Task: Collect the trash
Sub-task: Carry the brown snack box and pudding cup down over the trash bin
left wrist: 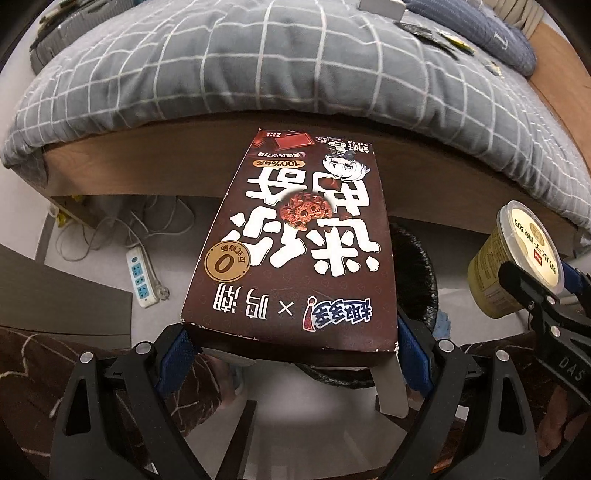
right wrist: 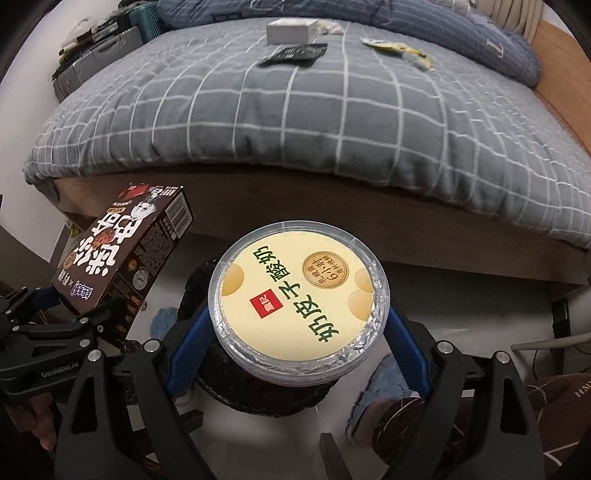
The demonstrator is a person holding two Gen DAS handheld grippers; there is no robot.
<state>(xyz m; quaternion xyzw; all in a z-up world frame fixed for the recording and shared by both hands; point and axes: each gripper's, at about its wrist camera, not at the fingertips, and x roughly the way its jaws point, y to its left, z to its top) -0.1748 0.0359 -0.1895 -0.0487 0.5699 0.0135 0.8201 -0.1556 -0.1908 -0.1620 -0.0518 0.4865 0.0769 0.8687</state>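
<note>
bed: a grey duvet with a white grid (right wrist: 314, 110) fills the upper half of both views, over a brown wooden bed frame (left wrist: 147, 162) that crosses mid-frame
floor: pale grey floor (left wrist: 92, 236) shows at lower left of the left wrist view, with a white power strip (left wrist: 142, 277) and loose cables beside it
bin: a bin lined with a black bag (left wrist: 421, 273) sits just below centre in both views, mostly hidden under the held items
cookie box: a dark brown cookie box (left wrist: 295, 251) with big white lettering takes up the centre of the left wrist view; in the right wrist view it is at mid-left, tilted, above the bin's left side
left gripper: the left gripper (left wrist: 295, 350) is clamped on the near end of the cookie box, blue pads (left wrist: 177, 350) pressed to its two sides
yogurt cup: a yellow yogurt cup (right wrist: 299, 295) with a clear rim and foil lid sits in the centre of the right wrist view, directly over the bin's black bag
right gripper: the right gripper (right wrist: 299, 332) has its jaws spread wide around the yogurt cup, blue pads (right wrist: 192, 339) tight on both sides, so it holds the cup
leftover trash on the bed: a white box (right wrist: 291, 29), a dark wrapper (right wrist: 295, 55) and a yellow wrapper (right wrist: 402, 50) lie on the duvet at the top of the right wrist view
</note>
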